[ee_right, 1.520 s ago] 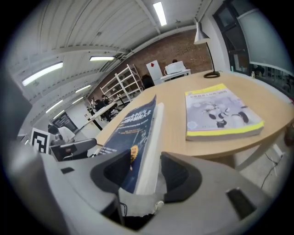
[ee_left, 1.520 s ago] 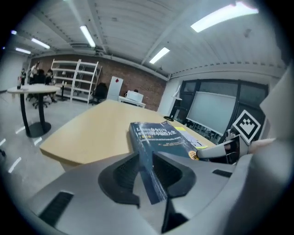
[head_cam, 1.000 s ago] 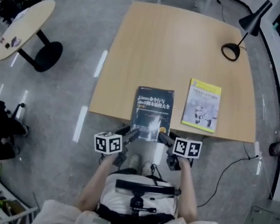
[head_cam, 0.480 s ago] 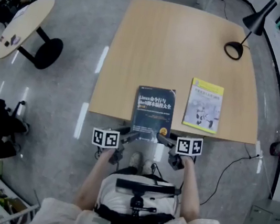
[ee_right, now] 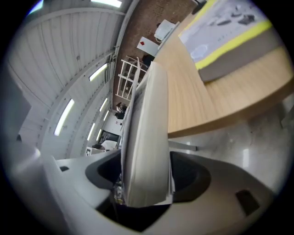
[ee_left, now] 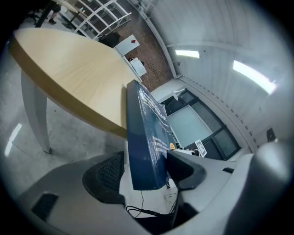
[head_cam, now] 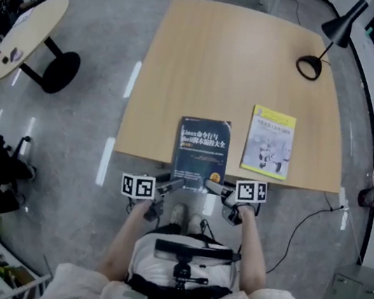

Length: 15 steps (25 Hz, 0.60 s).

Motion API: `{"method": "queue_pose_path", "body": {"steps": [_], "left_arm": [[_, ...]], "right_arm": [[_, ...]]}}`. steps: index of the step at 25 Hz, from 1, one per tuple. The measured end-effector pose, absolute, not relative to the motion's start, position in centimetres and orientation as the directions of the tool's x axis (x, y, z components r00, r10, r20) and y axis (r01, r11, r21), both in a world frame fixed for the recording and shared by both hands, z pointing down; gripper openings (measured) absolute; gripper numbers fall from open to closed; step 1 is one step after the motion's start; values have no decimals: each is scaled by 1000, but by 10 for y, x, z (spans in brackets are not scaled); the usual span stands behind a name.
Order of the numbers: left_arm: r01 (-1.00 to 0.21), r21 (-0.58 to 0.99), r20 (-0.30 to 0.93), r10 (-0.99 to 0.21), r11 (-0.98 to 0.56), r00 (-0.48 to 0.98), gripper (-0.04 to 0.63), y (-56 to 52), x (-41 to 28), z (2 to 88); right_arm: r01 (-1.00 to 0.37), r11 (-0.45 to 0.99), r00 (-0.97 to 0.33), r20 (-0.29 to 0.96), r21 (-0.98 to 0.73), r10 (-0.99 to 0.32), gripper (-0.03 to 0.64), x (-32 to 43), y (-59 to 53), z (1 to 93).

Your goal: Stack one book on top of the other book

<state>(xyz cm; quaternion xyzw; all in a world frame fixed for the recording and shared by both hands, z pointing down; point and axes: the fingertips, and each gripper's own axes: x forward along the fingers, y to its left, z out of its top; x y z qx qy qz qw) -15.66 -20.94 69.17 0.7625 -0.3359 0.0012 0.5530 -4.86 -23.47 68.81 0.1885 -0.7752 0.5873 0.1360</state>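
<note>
Slippage worries me: my left gripper (head_cam: 171, 183) and right gripper (head_cam: 214, 184) have just been opening, jaws loose around the dark book (head_cam: 203, 148) at its overhanging edge, so lifting now could drop it.

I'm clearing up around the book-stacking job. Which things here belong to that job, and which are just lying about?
Job: dark blue book; yellow book; wooden table under both.
Lying about: black desk lamp; round side table.

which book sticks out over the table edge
The dark blue book: its near end juts past the table edge; the yellow book lies wholly on it.
</note>
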Motion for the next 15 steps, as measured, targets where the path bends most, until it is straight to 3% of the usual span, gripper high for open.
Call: {"method": "queue_pose_path", "body": {"steps": [15], "left_arm": [[-627,752,470,-504,-201,725,275,-207,-160,689]], "right_arm": [[-543,266,-839,521,-796,-157,310,-60,-224,683]]}}
